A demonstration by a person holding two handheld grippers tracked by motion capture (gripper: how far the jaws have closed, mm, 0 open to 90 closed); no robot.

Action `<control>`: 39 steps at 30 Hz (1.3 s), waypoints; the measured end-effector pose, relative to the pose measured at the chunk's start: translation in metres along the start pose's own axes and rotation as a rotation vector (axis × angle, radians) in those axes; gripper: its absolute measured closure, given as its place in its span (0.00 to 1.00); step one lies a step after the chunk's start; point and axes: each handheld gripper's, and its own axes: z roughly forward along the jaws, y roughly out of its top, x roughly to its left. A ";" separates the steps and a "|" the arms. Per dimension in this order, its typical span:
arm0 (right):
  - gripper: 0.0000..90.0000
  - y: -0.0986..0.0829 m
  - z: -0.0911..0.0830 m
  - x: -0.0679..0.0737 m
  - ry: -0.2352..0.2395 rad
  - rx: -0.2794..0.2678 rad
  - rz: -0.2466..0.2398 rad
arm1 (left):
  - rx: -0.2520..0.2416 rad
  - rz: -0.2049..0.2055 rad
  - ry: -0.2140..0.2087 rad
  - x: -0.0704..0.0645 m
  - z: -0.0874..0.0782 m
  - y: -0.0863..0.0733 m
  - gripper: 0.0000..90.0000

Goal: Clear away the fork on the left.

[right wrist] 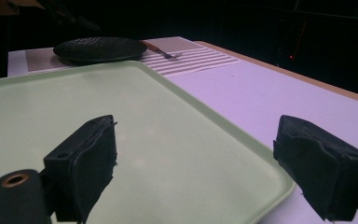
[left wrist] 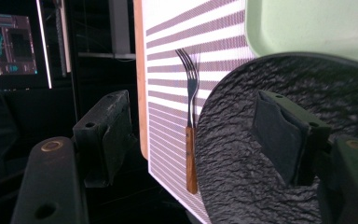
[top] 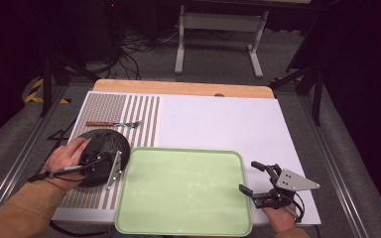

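**Dark room, white table, green tray and black plate**

The room (top: 357, 59) beyond the table was dark, with grey carpet (top: 213, 62), a white-legged frame (top: 218, 29) at top centre of the high view and loose cables (top: 134, 49) to its left. In the left gripper view a lit monitor (left wrist: 14, 49) glowed at the upper left.

The table (top: 228, 124) filled the middle of the high view: a smooth white sheet with a bare wooden edge (top: 178, 88) along its top. A patterned area (top: 124, 111) covered its left part, dotted at the far left and striped beside that.

The tray (top: 183, 191), pale green, matt, rectangular with rounded corners and a raised rim, lay at lower centre, empty.

The plate (top: 110, 144), round, black and rough like slate, sat at the tray's left, on the pattern. Its edge lay just beside the tray's upper left corner.

The left gripper (top: 101, 158) lay over the plate at lower left, jaws apart; in its own view one jaw stood over the plate's surface and the other off past the table edge.

The right gripper (top: 252, 176) was at lower right, jaws spread wide across the tray's right rim, holding nothing.

The fork (top: 113, 124), steel with a brown wooden handle, lay flat on the stripes just above the plate.
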 end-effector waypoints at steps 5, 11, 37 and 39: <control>0.15 0.001 0.002 0.001 -0.015 0.026 -0.025 | 0.026 0.012 0.006 0.006 0.006 -0.006 0.33; 0.15 0.003 0.006 0.002 -0.034 0.062 -0.057 | 0.055 0.014 0.021 0.010 0.011 -0.012 0.33; 0.15 -0.001 0.009 0.006 -0.086 0.135 -0.092 | 0.156 0.087 -0.156 0.046 0.072 -0.045 0.44; 0.15 -0.001 0.010 0.007 -0.086 0.137 -0.096 | 0.154 0.086 -0.174 0.049 0.076 -0.047 0.44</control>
